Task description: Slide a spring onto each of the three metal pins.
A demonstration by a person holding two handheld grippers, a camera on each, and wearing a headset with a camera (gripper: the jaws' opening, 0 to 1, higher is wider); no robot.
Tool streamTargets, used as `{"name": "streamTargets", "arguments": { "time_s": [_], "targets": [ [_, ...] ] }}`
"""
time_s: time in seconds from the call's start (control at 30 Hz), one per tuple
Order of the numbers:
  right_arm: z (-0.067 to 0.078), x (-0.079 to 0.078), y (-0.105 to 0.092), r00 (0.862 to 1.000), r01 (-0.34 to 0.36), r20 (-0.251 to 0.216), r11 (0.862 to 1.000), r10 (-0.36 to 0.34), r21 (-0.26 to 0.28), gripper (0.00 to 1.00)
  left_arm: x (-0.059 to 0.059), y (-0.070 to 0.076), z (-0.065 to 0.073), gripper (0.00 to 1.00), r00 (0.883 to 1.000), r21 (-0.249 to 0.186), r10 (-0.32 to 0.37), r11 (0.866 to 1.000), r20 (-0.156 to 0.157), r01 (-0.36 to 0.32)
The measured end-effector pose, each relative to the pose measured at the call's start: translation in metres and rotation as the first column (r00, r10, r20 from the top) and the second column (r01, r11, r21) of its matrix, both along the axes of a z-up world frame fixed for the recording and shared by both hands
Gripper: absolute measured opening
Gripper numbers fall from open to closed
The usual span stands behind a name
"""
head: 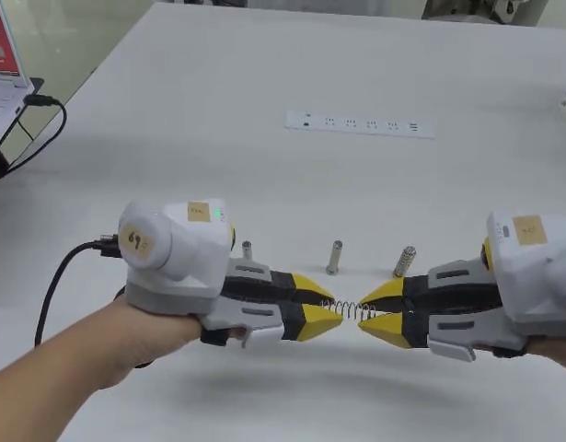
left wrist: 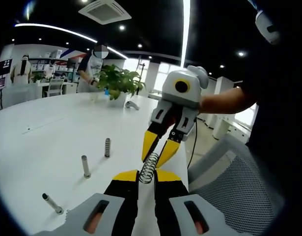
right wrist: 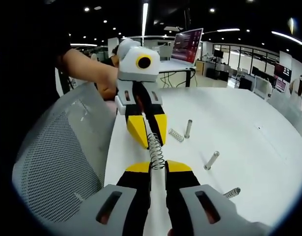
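A: Head view. left gripper [head: 334, 314] and right gripper [head: 365, 314] are tip to tip over the near part of the table [head: 264, 92]. A spring [head: 349, 310] bridges the short gap between them, lifted off the surface.

B: Fingers?

A: Both pairs are narrowed onto it, one end each. In the right gripper view its own jaws stand almost together with a thin slit between them. The spring's near end is pinched at the yellow tips, and the far end runs in between the left gripper's yellow tips. The left gripper view shows the same from the other side.

B: Pins?

A: Three, upright in a row just behind the grippers: left pin [head: 247, 250], middle pin [head: 334, 257], right pin [head: 405, 262]. The right pin is ribbed with spring coils along its shaft. The other two are bare.

B: What do the gripper views add?

A: The right gripper view adds a loose spring [right wrist: 176, 134] lying flat on the table just beside its farthest pin. It also shows a mesh chair back [right wrist: 62, 162] and a laptop [right wrist: 187, 44]. The left gripper view adds a potted plant [left wrist: 119, 81] at the table's far end, with a person [left wrist: 94, 66] standing by it. The head view gives a power strip [head: 360, 123], well beyond the pins.
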State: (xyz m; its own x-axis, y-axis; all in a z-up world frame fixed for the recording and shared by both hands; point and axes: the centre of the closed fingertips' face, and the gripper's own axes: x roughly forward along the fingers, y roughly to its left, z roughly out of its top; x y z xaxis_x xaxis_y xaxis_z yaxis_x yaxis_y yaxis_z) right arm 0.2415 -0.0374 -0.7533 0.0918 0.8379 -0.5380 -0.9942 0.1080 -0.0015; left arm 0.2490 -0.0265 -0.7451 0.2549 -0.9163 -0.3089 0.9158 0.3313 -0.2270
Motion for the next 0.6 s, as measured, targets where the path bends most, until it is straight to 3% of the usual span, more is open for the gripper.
{"name": "streamTargets", "arguments": {
  "time_s": [0.1, 0.4, 0.6],
  "targets": [
    [0.005, 0.001, 0.0, 1.0, 0.003, -0.005, 1.0, -0.003, 0.022, 0.08, 0.001, 0.001, -0.002, 0.04, 1.0, 0.013, 0.0, 1.0, 0.004, 0.0],
    [0.008, 0.0, 0.003, 1.0, -0.021, 0.018, 1.0, 0.02, 0.016, 0.08, 0.001, 0.004, -0.008, 0.03, 1.0, 0.041, -0.005, 0.999, 0.01, 0.005],
    [0.019, -0.005, 0.012, 1.0, -0.022, 0.009, 0.998, 0.021, 0.06, 0.08, 0.0, 0.004, -0.014, 0.02, 1.0, 0.075, -0.015, 0.997, 0.02, 0.014]
  ]
}}
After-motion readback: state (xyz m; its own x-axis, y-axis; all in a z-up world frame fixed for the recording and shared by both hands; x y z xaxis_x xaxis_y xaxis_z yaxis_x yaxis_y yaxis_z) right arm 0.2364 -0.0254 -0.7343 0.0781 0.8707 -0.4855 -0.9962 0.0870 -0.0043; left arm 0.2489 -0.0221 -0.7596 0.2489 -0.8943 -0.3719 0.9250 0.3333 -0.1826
